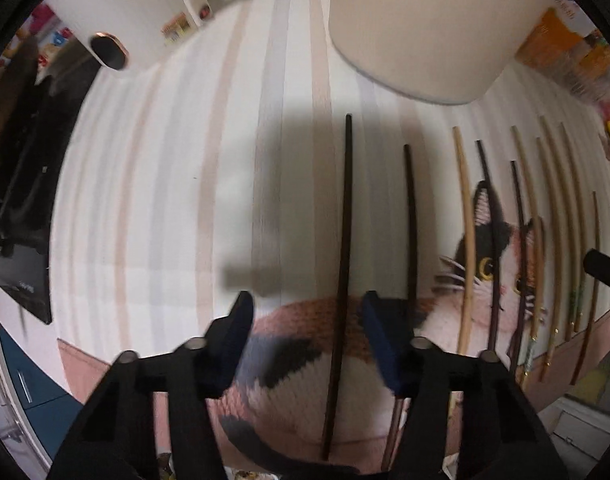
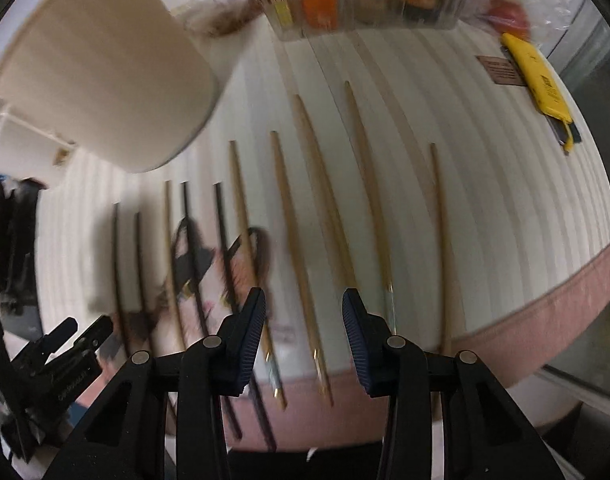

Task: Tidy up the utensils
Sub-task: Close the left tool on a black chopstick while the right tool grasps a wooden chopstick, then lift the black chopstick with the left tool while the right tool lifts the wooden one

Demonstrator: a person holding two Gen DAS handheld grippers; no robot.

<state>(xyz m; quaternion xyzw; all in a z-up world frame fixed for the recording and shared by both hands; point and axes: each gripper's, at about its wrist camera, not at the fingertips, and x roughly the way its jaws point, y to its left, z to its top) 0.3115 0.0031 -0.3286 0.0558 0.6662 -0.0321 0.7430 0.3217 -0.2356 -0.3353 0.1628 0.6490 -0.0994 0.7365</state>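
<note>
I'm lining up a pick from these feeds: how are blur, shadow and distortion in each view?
Left wrist view: a broad soft shadow falls on the striped cloth around the black chopstick, which stays fairly crisp; the edges smear. Right wrist view: motion blur softens the light chopsticks and the cat print; the cream cylinder is blurred too. Fisheye bends straight sticks in both views.

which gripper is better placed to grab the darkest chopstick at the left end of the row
Left. The left gripper is open with the dark chopstick lying between its fingers. The right gripper hovers open over the light wooden chopsticks, farther along.
</note>
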